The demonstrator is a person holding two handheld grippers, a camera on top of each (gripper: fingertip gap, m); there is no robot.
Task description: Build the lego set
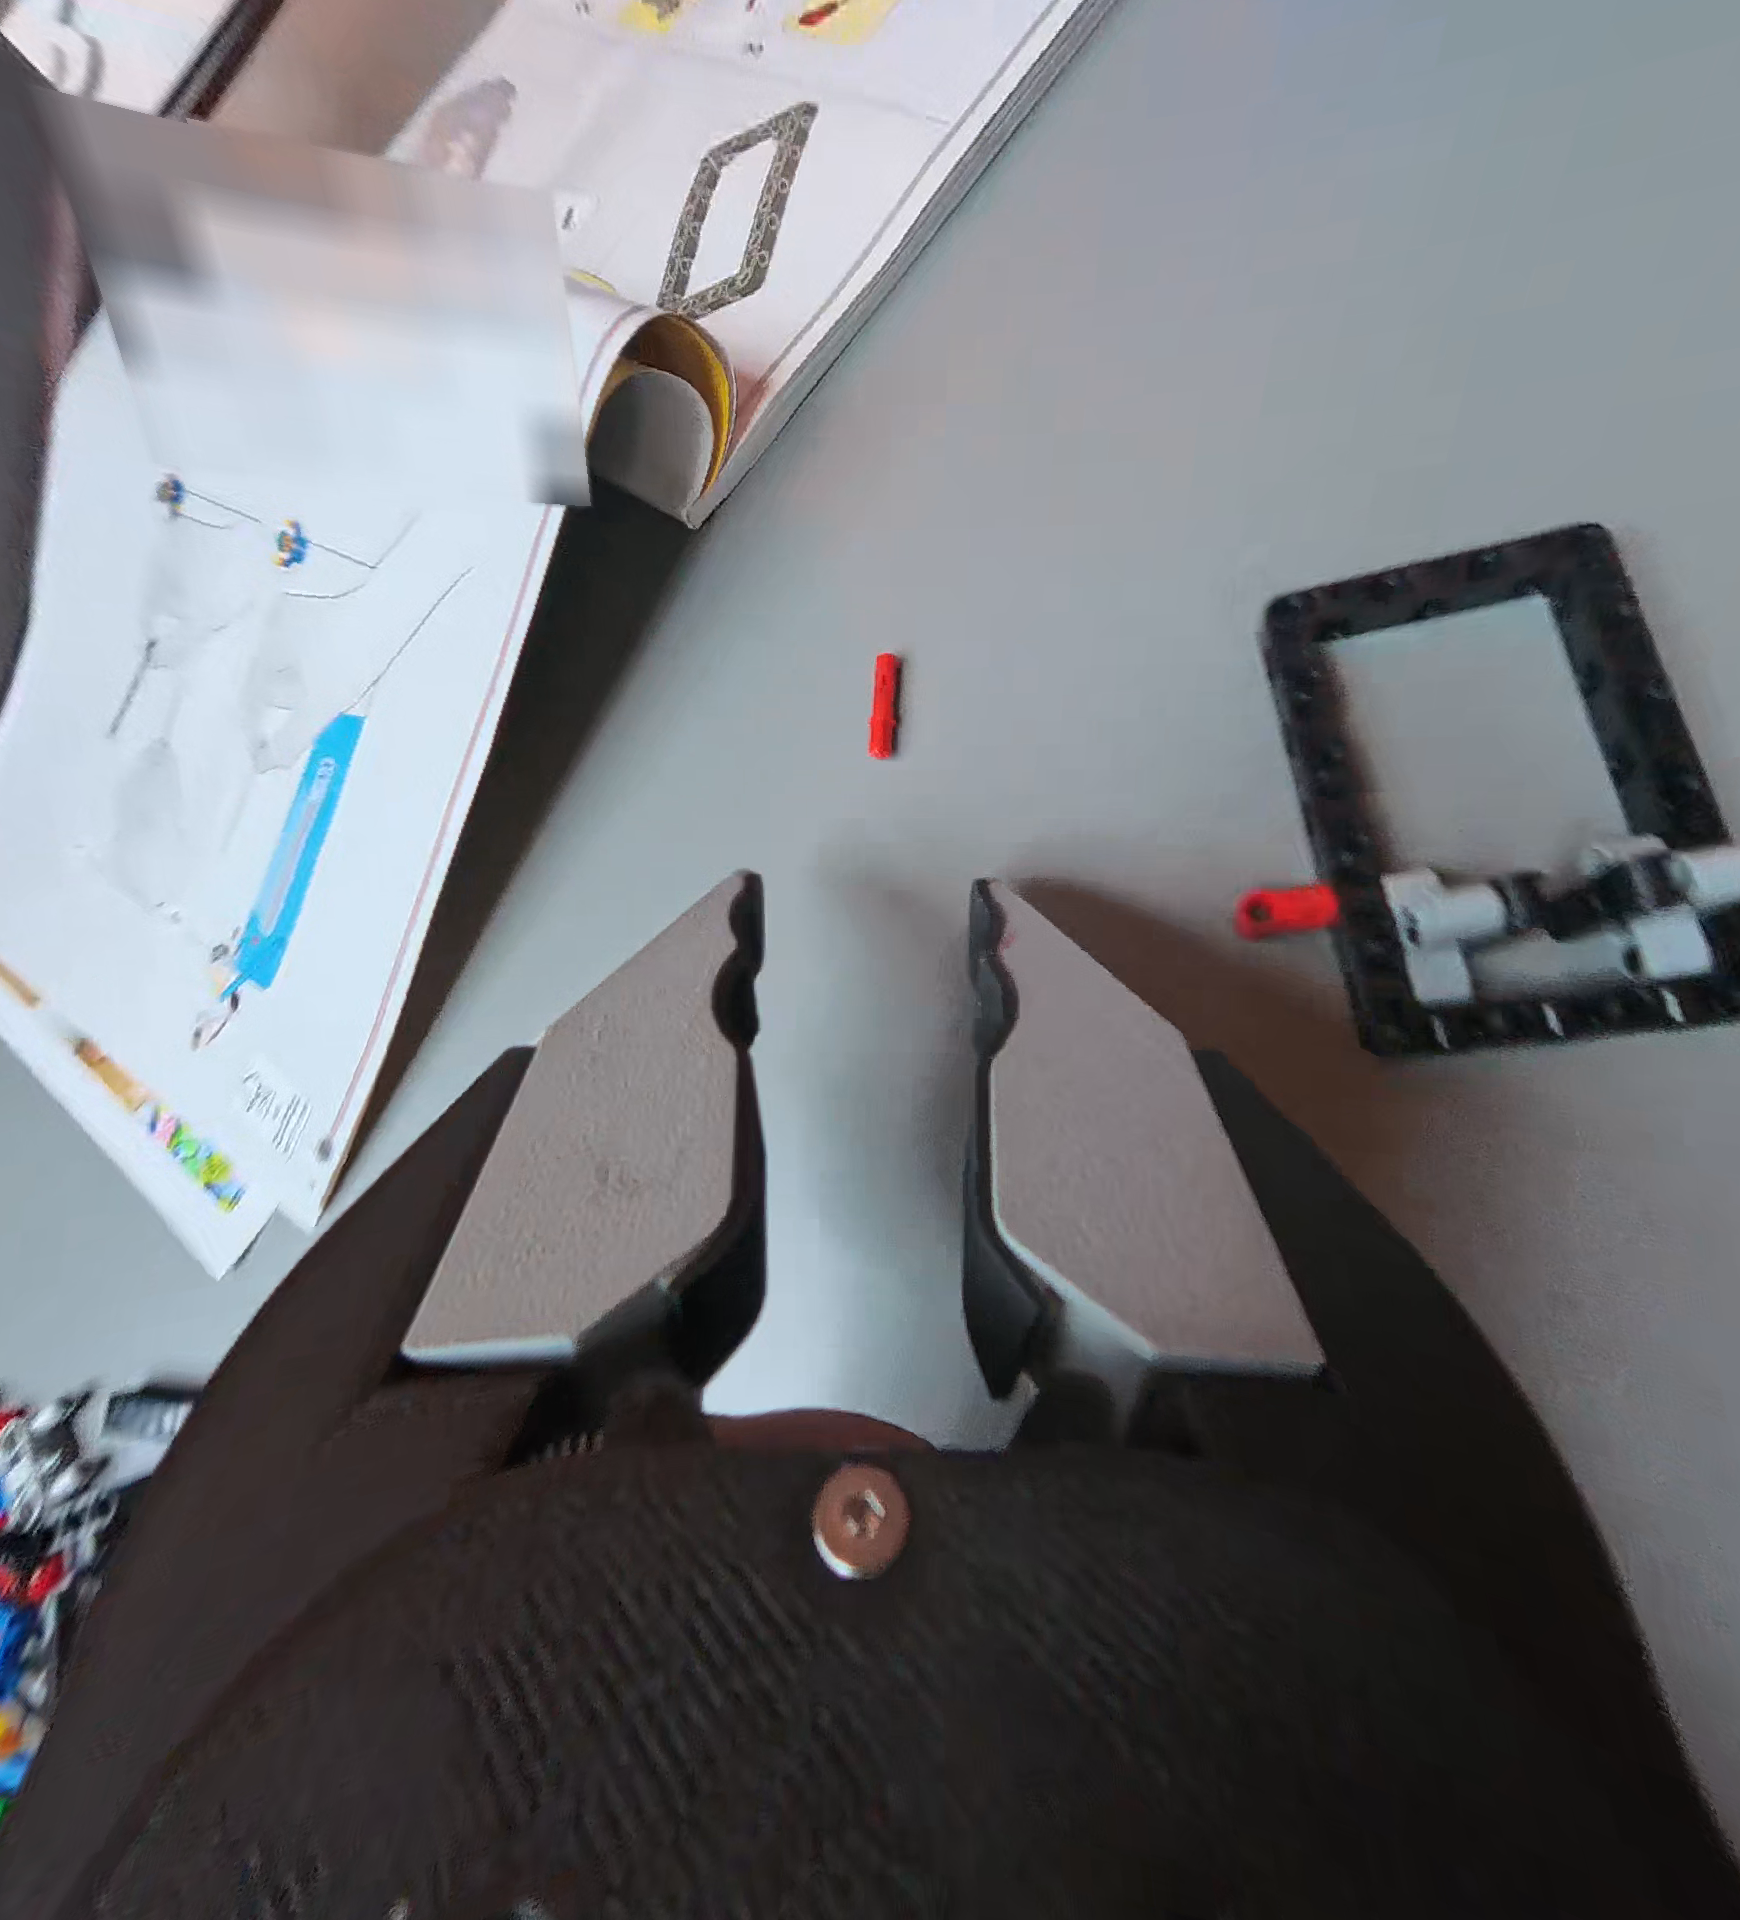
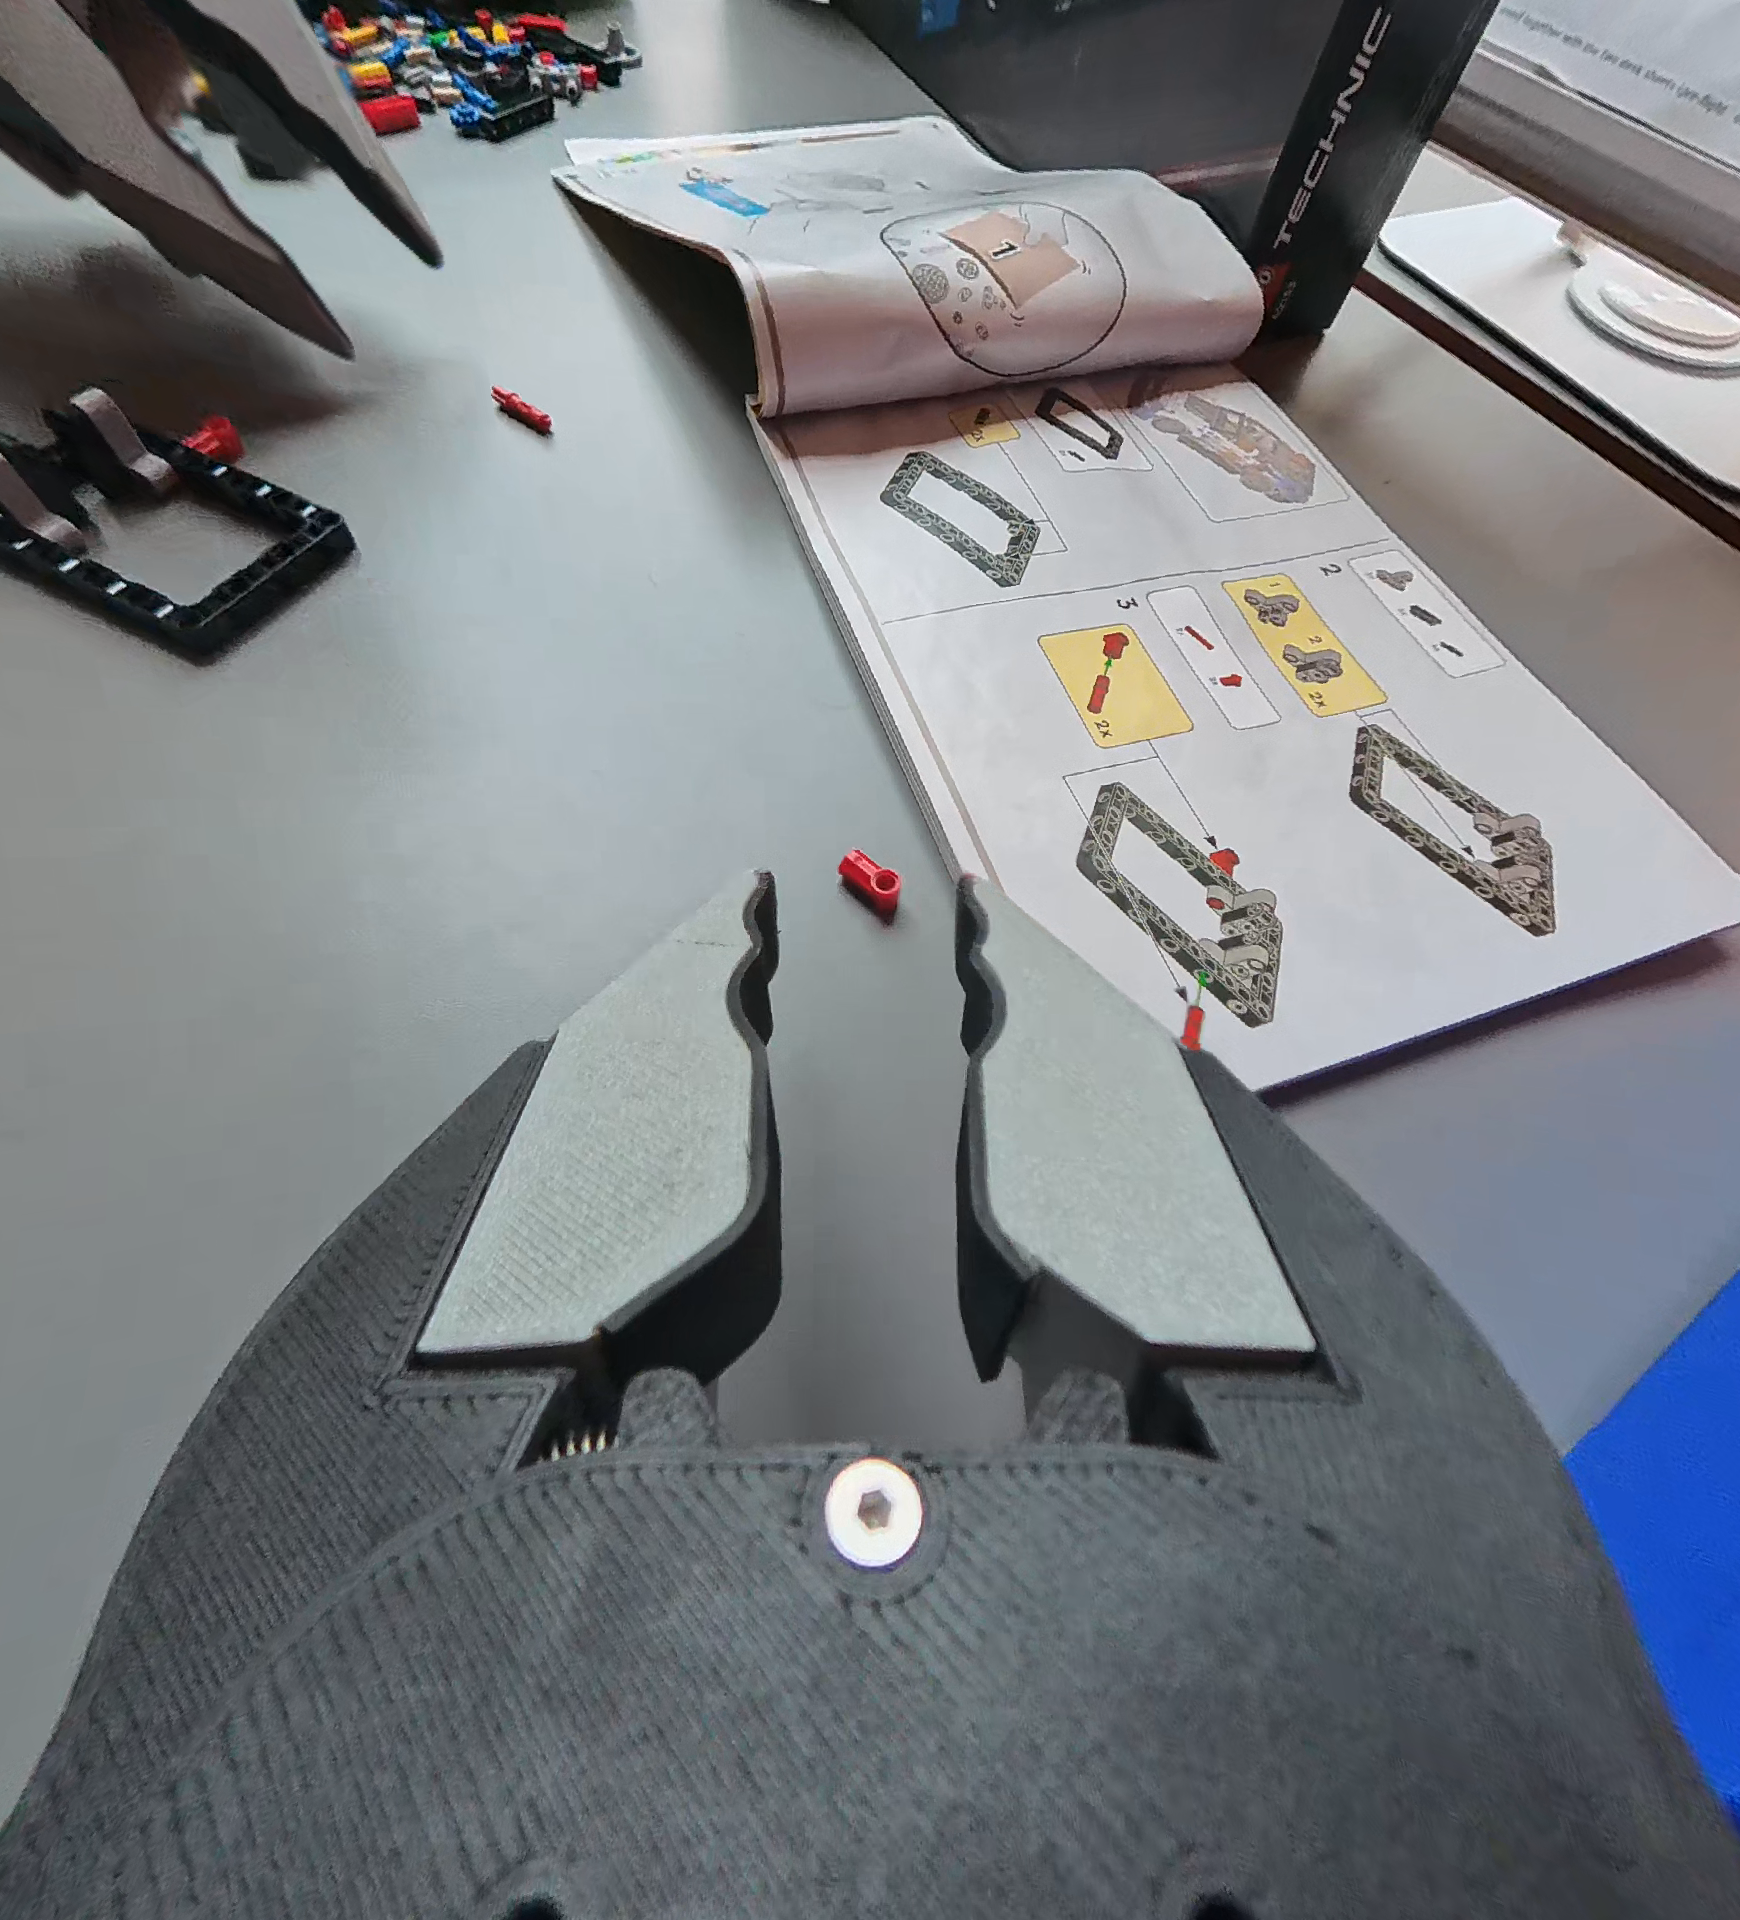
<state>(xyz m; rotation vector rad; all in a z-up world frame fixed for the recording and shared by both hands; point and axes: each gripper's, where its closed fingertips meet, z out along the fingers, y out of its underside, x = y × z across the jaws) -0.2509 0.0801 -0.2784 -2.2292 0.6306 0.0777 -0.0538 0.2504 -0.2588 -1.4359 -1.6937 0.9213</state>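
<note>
The black rectangular frame is lying flat on the grey table, carrying grey connector pieces across one short end and a red connector sticking out from that end's outer side. In the right wrist view the same frame is sitting far to the left. A loose red pin is lying on the table ahead of the left gripper, apart from the frame. A second loose red connector with a round hole is resting on the table just ahead of the right gripper, near the instruction booklet's edge.

The left gripper is hovering above the table, pointing down and forward toward the red pin, its jaws standing moderately apart and holding nothing. The right gripper is angling low over the table, its jaws likewise parted with nothing between them, the red connector lying just beyond the tips.

The open instruction booklet is lying to the right, with a black box standing beyond it. A pile of mixed coloured pieces is spreading across the far side of the table.
</note>
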